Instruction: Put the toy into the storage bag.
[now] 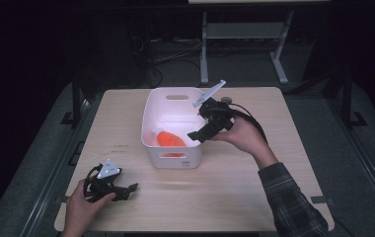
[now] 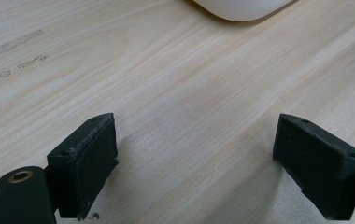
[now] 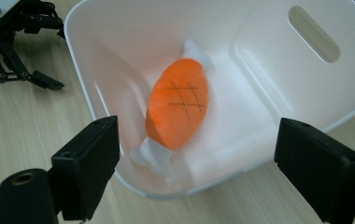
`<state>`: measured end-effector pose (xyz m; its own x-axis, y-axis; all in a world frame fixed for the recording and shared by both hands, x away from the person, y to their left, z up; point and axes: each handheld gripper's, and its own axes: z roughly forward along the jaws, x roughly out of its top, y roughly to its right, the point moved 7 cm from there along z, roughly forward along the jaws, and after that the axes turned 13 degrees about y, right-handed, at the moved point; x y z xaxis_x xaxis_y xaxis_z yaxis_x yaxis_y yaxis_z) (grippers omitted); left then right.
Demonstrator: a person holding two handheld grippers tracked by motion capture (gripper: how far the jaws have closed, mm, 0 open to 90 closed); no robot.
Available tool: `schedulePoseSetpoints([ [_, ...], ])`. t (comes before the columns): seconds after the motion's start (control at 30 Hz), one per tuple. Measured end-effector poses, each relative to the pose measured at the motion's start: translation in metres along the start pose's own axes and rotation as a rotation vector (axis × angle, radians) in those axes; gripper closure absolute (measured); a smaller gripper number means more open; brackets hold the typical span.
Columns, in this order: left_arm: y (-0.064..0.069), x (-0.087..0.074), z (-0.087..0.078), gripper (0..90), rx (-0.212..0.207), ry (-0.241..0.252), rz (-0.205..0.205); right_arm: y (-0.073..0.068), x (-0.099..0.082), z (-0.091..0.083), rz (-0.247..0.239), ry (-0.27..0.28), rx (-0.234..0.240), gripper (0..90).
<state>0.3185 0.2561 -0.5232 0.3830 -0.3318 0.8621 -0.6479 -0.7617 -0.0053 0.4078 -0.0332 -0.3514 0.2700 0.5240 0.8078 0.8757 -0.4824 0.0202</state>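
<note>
Orange hatch-marked candy (image 3: 178, 103), clear twisted wrapper

Wood table (image 1: 254, 163) w/ white bin (image 1: 151, 118)

The high view is dim and soft, with the room around the pale wooden worktop (image 1: 254, 168) falling to near black; light falls from above, and the inside of the white plastic handled bin (image 1: 152, 118) glares almost blank. Faint shadows lie under the bin. In the right gripper view the light is bright and even, and the orange cross-hatched wrapped sweet (image 3: 178, 103) is fairly sharp. The near black jaws are slightly blurred in both gripper views.
</note>
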Motion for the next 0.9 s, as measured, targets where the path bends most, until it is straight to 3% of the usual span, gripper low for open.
schedulePoseSetpoints([
  [0.33,0.000,0.000,0.000,12.8,0.000,0.000,0.000,0.005,-0.032,-0.027,0.036,0.030,-0.034,13.6],
  [0.9,0.000,0.000,0.000,12.8,0.000,0.000,0.000,0.002,-0.103,-0.038,0.098,0.049,-0.083,10.9],
])
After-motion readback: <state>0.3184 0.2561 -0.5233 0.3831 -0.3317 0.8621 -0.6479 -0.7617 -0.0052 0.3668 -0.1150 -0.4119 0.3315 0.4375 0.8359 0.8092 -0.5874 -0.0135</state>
